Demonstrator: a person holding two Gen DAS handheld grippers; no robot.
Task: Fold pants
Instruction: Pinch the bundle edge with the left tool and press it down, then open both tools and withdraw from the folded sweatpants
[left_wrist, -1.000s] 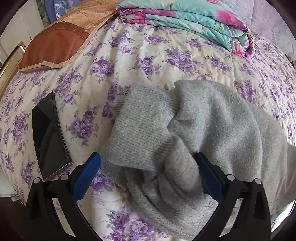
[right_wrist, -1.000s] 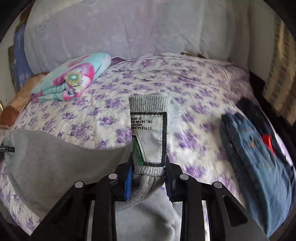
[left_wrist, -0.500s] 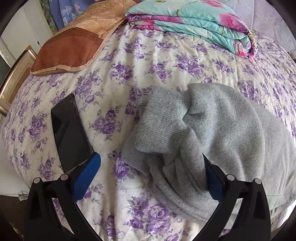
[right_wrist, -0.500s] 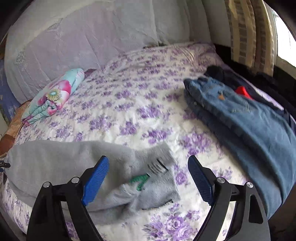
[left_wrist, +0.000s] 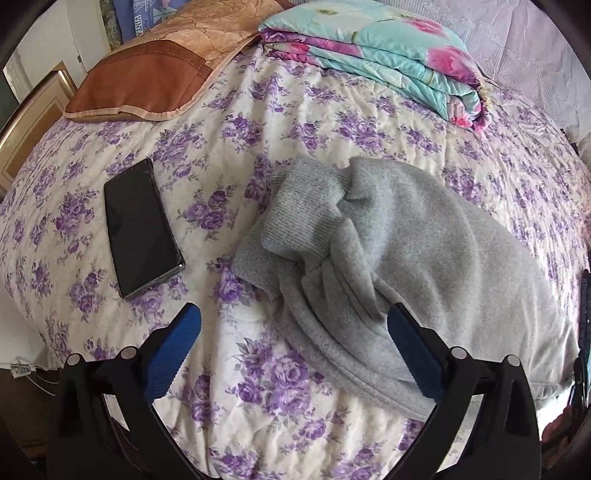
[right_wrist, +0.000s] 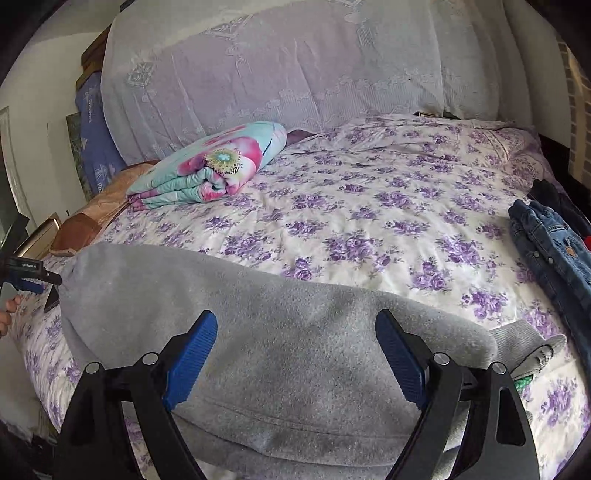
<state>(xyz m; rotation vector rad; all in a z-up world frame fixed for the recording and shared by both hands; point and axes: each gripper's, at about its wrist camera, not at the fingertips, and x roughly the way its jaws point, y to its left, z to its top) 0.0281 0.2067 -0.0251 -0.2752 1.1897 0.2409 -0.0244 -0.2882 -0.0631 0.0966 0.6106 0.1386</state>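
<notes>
Released gray pants (right_wrist: 288, 354); phone (left_wrist: 142, 229) left-view only.

A bed with a purple-flowered quilt (right_wrist: 369, 206) fills the room ahead of the fingers. Beyond them, pale lace cloth (right_wrist: 295, 66) drapes the headboard; a striped curtain (right_wrist: 576, 92) hangs far right, daylight falling softly across everything.

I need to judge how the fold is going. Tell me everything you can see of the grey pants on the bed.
The grey pants are soft, fleecy knit with ribbed cuffs. They lie folded lengthwise across the purple-flowered bedspread, the cuffed leg ends bunched and overlapping at one end, the waistband end with its turned-out label and green tag at the other. A stitched seam runs along the near edge. Nothing grips them: both grippers hover above with jaws wide. The phone lies beside the cuffs, apart.
</notes>
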